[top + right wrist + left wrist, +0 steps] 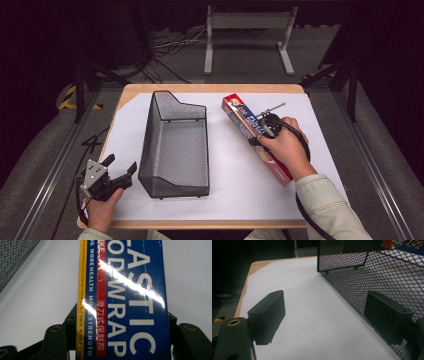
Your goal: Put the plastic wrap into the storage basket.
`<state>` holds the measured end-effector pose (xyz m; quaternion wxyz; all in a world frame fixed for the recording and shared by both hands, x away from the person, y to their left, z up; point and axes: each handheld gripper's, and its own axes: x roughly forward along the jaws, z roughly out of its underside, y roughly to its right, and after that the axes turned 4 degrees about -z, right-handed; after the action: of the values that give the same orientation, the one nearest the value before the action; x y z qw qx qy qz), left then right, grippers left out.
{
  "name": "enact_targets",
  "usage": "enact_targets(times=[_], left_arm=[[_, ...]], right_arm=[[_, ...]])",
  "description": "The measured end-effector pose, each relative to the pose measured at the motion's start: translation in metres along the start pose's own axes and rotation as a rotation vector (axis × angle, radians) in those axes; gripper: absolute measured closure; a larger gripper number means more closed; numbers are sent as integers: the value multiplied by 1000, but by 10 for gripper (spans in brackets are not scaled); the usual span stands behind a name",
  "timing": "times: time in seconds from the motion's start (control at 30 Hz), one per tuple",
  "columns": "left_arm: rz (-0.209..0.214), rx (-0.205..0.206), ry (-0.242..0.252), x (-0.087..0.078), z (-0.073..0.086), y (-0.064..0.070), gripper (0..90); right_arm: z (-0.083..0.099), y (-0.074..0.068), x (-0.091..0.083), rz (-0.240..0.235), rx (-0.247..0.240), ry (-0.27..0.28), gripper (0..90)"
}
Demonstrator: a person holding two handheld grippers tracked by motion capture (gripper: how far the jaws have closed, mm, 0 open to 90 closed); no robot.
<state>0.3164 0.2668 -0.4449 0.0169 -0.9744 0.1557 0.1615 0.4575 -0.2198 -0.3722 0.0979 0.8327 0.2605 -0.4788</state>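
Right gripper (261, 131) clamped on plastic wrap box (242, 116), center right
Left gripper (119, 170) jaws spread, lower left beside mesh basket (176, 145)

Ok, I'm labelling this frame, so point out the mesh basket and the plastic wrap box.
mesh basket (175, 150), high view, on its bare mesh floor.
plastic wrap box (130, 302), right gripper view, on its blue printed top face.

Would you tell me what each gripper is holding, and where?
The right gripper straddles the wrap box across its width, mid-length. The left gripper is open, holding nothing.
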Motion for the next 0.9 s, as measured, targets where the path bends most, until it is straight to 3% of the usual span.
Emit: enact_targets(times=[0.3, 0.47, 0.63, 0.9], left_arm=[[-2, 0, 4, -1, 0, 0, 181], [-3, 5, 3, 0, 0, 1, 181], [0, 14, 1, 0, -1, 1, 182], [-1, 13, 2, 1, 0, 2, 181]], right_arm=[[-1, -6, -17, -20, 23, 32, 402], [-1, -11, -24, -9, 25, 40, 402], [-2, -20, -33, 19, 113, 16, 403], [-7, -37, -40, -2, 149, 38, 403]])
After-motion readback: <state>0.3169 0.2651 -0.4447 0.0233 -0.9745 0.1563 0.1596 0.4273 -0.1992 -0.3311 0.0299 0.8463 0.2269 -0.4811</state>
